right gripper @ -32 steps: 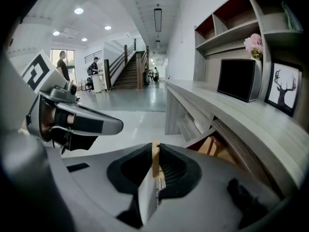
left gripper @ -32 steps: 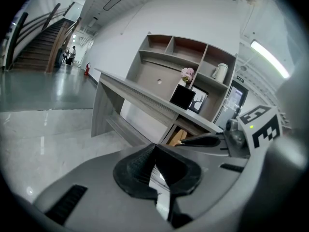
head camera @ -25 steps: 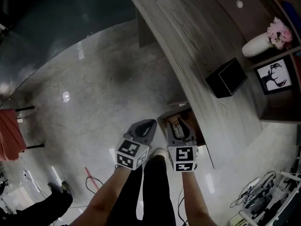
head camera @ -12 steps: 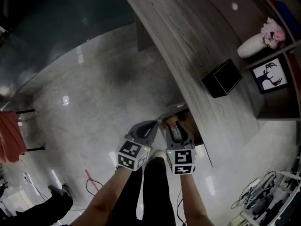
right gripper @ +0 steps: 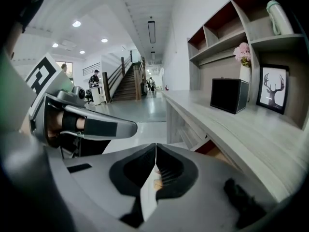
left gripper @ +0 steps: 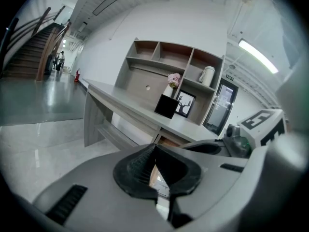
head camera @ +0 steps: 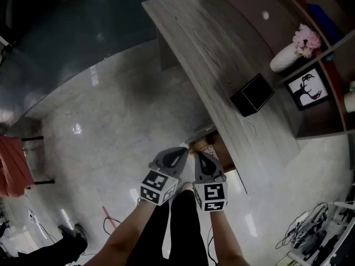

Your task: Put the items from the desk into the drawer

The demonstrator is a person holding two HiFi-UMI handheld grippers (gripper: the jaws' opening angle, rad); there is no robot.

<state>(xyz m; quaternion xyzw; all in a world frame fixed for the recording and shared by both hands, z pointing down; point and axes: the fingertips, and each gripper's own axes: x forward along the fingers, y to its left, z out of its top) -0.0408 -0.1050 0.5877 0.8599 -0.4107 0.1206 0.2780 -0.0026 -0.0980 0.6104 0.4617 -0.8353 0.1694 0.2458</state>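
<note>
The jaws of the right gripper have just been closed and are seen pressed tip to tip, with nothing between them. The jaws of the left gripper are likewise seen met at the tips, empty. In the head view both grippers are held side by side at lower centre, just below the open drawer, which is tucked under the near edge of the desk. What lies in the drawer cannot be made out. A black box is seen on the desk right of centre, well apart from both grippers, and is judged to be the item left to move. A vase and a deer picture are seen on the shelves at upper right.

Several slips are to be feared from here. If the box is reached with the jaws left shut, it may be pushed along the top instead of gripped. A one-sided pinch may let it twist and drop (it looks broad against the pads). The desk's edge, hanging over the drawer, may be struck on the way up or back down. The box may also be jammed at the drawer's mouth if it is lowered tilted.
</note>
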